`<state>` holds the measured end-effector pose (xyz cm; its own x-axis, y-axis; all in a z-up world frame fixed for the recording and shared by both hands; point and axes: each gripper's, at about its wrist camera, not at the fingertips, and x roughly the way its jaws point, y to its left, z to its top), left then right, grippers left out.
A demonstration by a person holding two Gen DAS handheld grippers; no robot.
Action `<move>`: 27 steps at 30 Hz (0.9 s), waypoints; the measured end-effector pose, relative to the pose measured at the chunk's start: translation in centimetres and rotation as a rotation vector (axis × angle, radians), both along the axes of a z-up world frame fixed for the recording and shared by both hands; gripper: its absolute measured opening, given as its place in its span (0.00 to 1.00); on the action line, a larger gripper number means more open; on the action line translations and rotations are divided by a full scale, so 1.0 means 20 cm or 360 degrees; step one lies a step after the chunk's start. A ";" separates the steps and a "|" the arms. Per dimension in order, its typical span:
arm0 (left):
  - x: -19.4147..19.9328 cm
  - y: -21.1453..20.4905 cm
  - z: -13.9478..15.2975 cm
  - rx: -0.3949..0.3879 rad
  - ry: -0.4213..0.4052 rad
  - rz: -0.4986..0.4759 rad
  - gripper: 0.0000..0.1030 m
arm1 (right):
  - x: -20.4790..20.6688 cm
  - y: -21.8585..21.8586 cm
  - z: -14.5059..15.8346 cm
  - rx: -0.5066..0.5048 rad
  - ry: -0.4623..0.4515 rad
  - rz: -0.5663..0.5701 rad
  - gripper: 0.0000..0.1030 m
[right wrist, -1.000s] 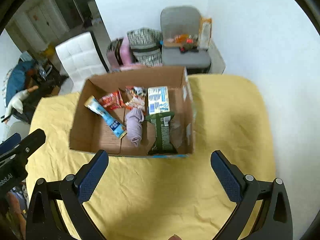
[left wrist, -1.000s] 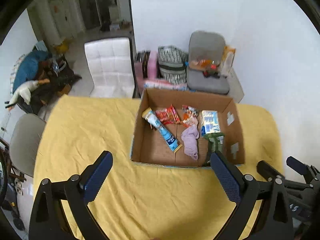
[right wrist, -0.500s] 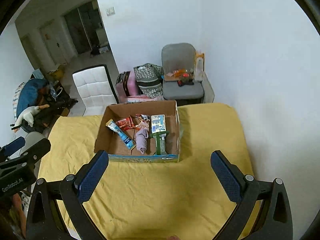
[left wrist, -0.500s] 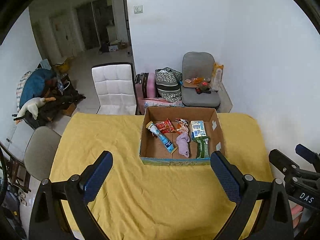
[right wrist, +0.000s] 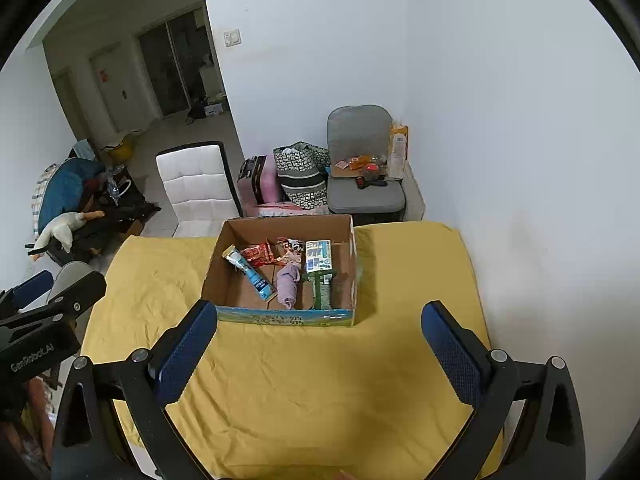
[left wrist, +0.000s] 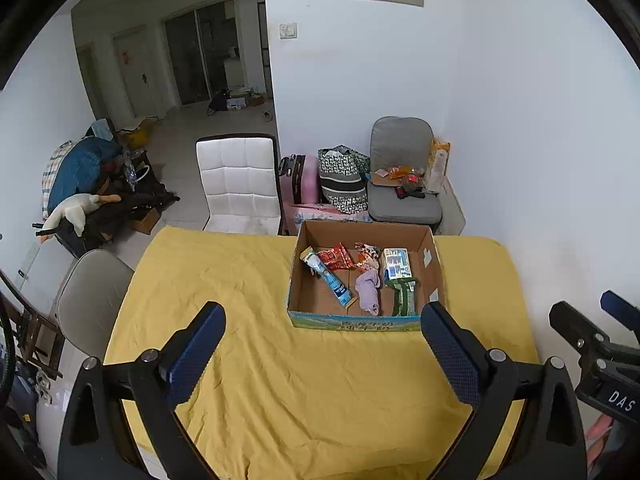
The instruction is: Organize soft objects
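Cardboard box (left wrist: 362, 322) holds six items, among them one purple sock (left wrist: 369, 291).

Both fisheye views are being taken from high above the near edge of the yellow-clothed table (left wrist: 248, 280), tilted down and facing the white far wall. The open brown cardboard box (left wrist: 430, 258) is being kept well away in each, right of centre in the left wrist view, nearer centre (right wrist: 218, 256) in the right wrist view. Table (right wrist: 400, 264), box and the white padded chair (left wrist: 238, 182) behind (right wrist: 194, 188) are being shared.
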<state>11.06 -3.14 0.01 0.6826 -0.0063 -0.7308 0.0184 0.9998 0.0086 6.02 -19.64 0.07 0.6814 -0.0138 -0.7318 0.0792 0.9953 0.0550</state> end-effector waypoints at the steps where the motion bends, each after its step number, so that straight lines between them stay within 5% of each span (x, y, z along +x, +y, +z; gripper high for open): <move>1: -0.01 0.00 0.00 0.0005 0.0003 0.0002 0.97 | 0.01 0.00 0.00 0.0001 -0.0001 0.0000 1.00; 27: -0.07 -0.01 -0.04 0.0015 0.0027 0.0022 0.97 | -0.03 -0.02 0.01 0.0005 -0.0015 -0.0028 1.00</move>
<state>9.61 -3.39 -0.72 0.6700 0.0099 -0.7423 0.0051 0.9998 0.0179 5.41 -20.12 0.25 0.6879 -0.0234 -0.7255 0.0961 0.9936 0.0591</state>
